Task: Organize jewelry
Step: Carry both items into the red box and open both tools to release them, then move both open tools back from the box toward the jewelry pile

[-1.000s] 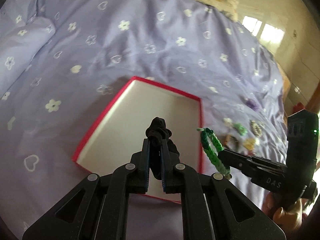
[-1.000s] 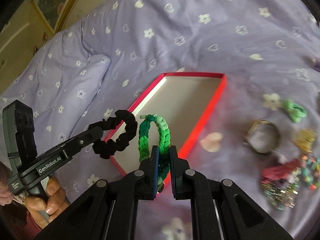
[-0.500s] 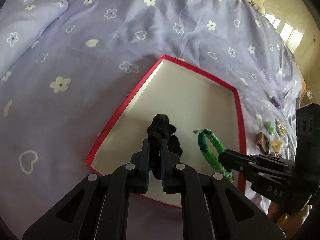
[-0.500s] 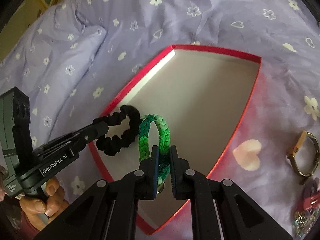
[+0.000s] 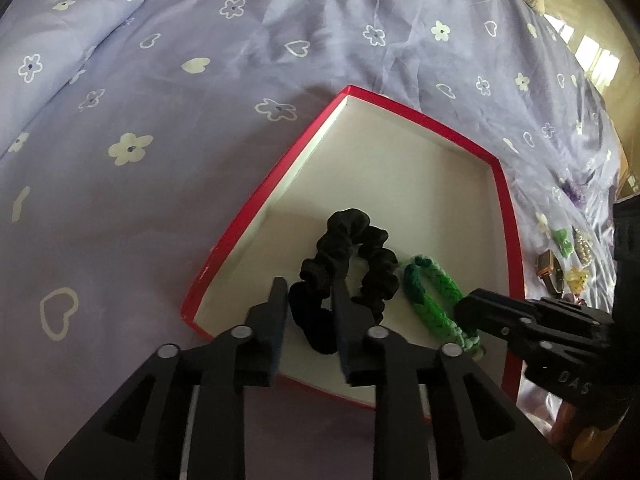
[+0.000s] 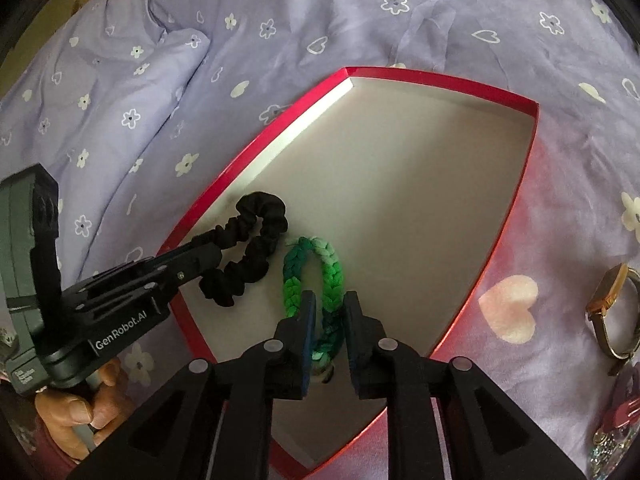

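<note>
A shallow red-rimmed box (image 5: 472,146) (image 6: 440,80) with a white floor lies on the purple bedspread. A black scrunchie (image 5: 348,256) (image 6: 256,248) lies on the box floor near its front left corner. My left gripper (image 5: 310,288) (image 6: 208,256) is open, its fingers either side of the scrunchie's near part. A green braided bracelet (image 5: 432,300) (image 6: 316,276) lies just right of the scrunchie. My right gripper (image 6: 330,300) (image 5: 468,308) is open around the bracelet's near end.
To the right of the box, loose jewelry lies on the bedspread: a gold watch (image 6: 612,312) (image 5: 550,272), a green piece (image 5: 562,240), beaded pieces (image 6: 612,436). A folded duvet (image 6: 100,80) rises at the left.
Both grippers lowered over the box and opened. The scrunchie and the bracelet, held in shut jaws before, now rest on the box floor.
</note>
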`<control>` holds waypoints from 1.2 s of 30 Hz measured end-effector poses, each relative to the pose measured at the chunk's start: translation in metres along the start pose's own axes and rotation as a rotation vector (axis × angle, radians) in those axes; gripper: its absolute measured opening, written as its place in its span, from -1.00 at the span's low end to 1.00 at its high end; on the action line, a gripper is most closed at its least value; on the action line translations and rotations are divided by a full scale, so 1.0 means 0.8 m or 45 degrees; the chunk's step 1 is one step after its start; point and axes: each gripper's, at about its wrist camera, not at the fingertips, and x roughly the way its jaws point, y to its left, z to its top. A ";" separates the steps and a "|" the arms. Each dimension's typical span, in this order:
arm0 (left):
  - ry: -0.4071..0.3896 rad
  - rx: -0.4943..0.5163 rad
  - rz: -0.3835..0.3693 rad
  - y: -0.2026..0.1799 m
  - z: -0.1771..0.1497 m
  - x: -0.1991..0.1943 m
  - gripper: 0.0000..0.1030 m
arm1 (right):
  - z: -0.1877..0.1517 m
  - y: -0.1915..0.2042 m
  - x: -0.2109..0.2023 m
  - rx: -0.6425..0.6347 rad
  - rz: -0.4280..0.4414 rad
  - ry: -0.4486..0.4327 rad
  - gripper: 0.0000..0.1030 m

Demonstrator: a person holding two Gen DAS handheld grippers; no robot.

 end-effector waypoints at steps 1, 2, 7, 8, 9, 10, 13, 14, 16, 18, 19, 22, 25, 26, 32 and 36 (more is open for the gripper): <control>-0.003 -0.001 0.007 0.000 0.000 -0.002 -0.42 | -0.001 -0.001 -0.004 0.008 0.001 -0.011 -0.53; -0.005 -0.004 0.010 0.001 0.000 -0.004 -0.28 | -0.002 -0.003 -0.008 0.016 0.003 -0.022 -0.40; -0.040 -0.013 0.013 -0.002 0.000 -0.025 -0.04 | -0.009 -0.016 -0.038 0.062 0.027 -0.090 -0.23; -0.048 -0.014 0.012 -0.003 0.000 -0.029 0.04 | -0.012 -0.019 -0.047 0.078 0.032 -0.107 -0.23; -0.058 -0.016 0.007 -0.006 -0.001 -0.034 0.06 | -0.014 -0.023 -0.054 0.092 0.036 -0.122 -0.20; -0.067 -0.016 0.000 -0.008 -0.001 -0.039 0.08 | -0.018 -0.029 -0.064 0.111 0.041 -0.147 -0.13; -0.088 -0.009 -0.019 -0.020 -0.002 -0.051 0.09 | -0.028 -0.044 -0.092 0.153 0.029 -0.214 -0.06; -0.092 -0.007 -0.025 -0.024 -0.002 -0.054 0.10 | -0.032 -0.050 -0.101 0.168 0.025 -0.232 -0.06; -0.101 0.000 -0.043 -0.034 -0.002 -0.060 0.13 | -0.038 -0.063 -0.116 0.202 0.015 -0.261 -0.05; -0.110 0.011 -0.060 -0.044 -0.002 -0.066 0.15 | -0.044 -0.075 -0.129 0.226 0.000 -0.284 -0.05; -0.112 0.019 -0.069 -0.051 -0.002 -0.068 0.16 | -0.047 -0.081 -0.135 0.238 -0.008 -0.293 -0.04; -0.112 0.052 -0.097 -0.071 -0.004 -0.072 0.16 | -0.059 -0.105 -0.155 0.285 -0.037 -0.322 -0.04; -0.105 0.093 -0.118 -0.093 -0.006 -0.072 0.16 | -0.071 -0.127 -0.171 0.333 -0.061 -0.339 -0.04; -0.102 0.103 -0.127 -0.100 -0.006 -0.072 0.16 | -0.076 -0.135 -0.177 0.348 -0.071 -0.347 -0.04; -0.078 0.177 -0.169 -0.143 -0.011 -0.069 0.16 | -0.094 -0.173 -0.202 0.419 -0.122 -0.380 -0.01; -0.066 0.226 -0.183 -0.170 -0.011 -0.063 0.16 | -0.104 -0.191 -0.214 0.441 -0.165 -0.397 -0.01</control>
